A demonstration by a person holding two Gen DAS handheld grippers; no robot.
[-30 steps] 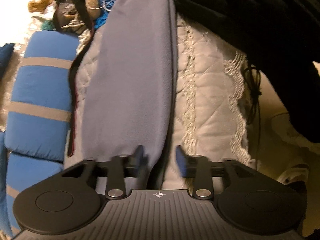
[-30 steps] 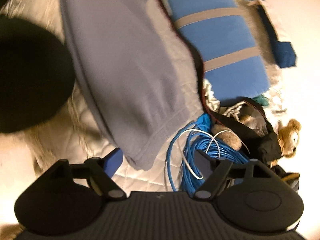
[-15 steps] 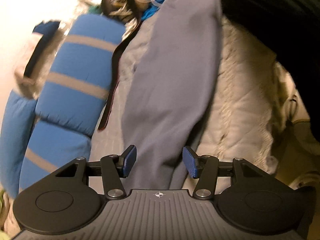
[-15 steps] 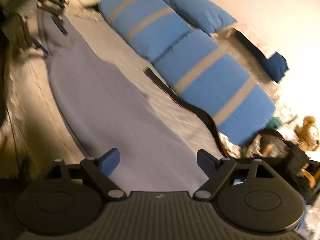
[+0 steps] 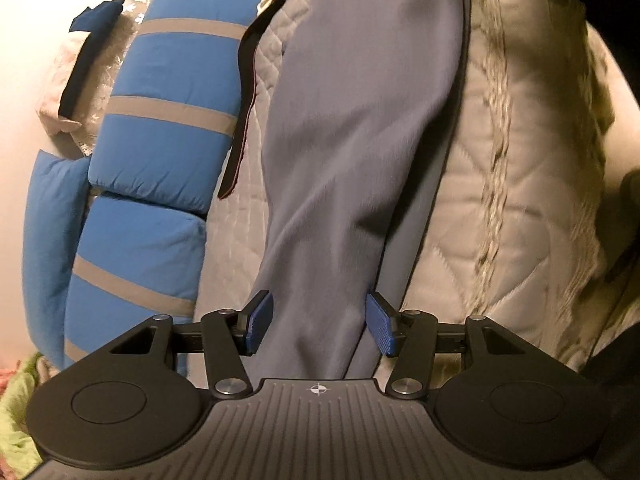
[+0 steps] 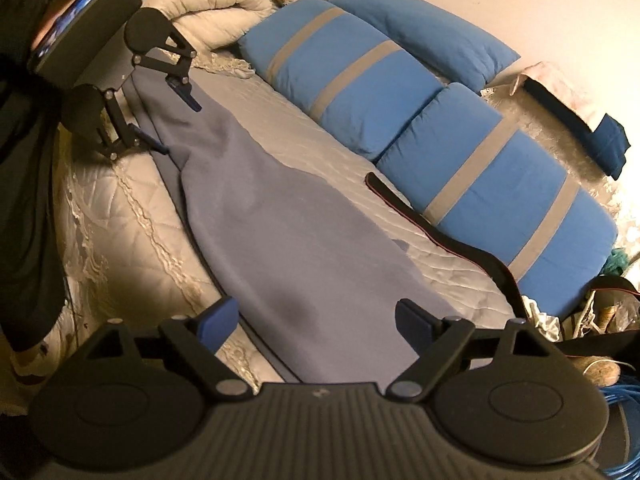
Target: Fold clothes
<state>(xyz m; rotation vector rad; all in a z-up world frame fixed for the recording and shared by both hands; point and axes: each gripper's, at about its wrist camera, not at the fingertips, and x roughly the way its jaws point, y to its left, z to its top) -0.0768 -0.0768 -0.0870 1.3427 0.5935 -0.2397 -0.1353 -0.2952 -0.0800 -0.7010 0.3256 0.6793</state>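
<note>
The grey garment (image 6: 288,232) lies long and narrow on the bed (image 6: 120,200), perhaps folded once lengthwise; cross folds remain. The left hand-held gripper (image 5: 316,322) and right hand-held gripper (image 6: 316,320) stand released at its ends.

home bedroom | quilted bedspread (image 6: 132,216) | blue pillows (image 6: 344,80)
</note>
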